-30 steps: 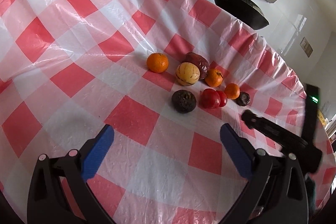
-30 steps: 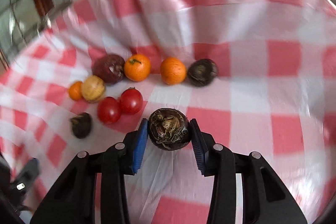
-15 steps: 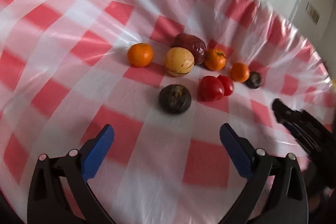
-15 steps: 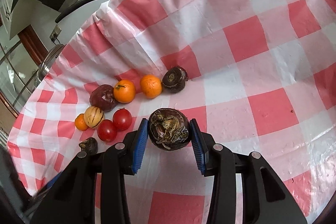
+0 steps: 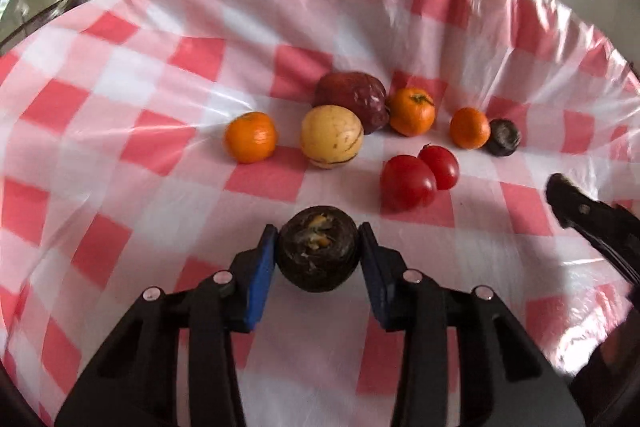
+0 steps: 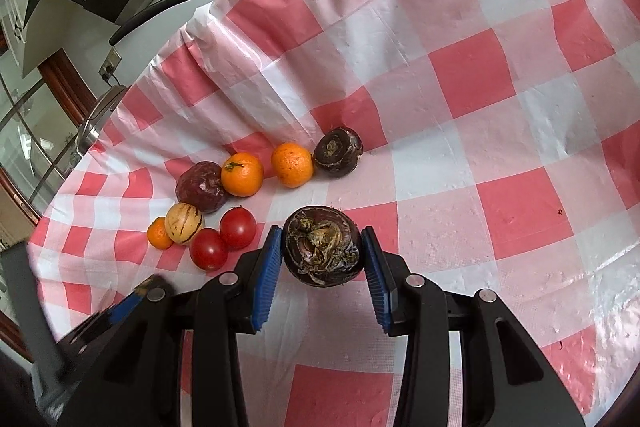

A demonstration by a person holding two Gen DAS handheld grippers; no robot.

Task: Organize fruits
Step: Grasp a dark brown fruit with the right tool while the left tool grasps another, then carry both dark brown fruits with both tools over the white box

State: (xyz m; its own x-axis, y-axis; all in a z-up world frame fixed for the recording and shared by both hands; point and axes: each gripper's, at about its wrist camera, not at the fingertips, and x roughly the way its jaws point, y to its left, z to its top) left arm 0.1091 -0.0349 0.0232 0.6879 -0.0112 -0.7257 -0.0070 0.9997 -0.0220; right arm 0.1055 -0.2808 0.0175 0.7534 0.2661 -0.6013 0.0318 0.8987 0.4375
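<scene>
— Dark fruit (image 5: 318, 254) sits between your left gripper's (image 5: 319, 259) blue pads; the jaws are closing onto it, above the checked cloth (image 5: 120, 155).

— And your right gripper (image 6: 323, 255)?

— Pinching another dark fruit (image 6: 322, 245), near the tomatoes (image 6: 224, 237) and oranges (image 6: 267, 169).

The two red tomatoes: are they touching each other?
Touching. In the left wrist view the front tomato overlaps the rear tomato with no cloth showing between.
</scene>
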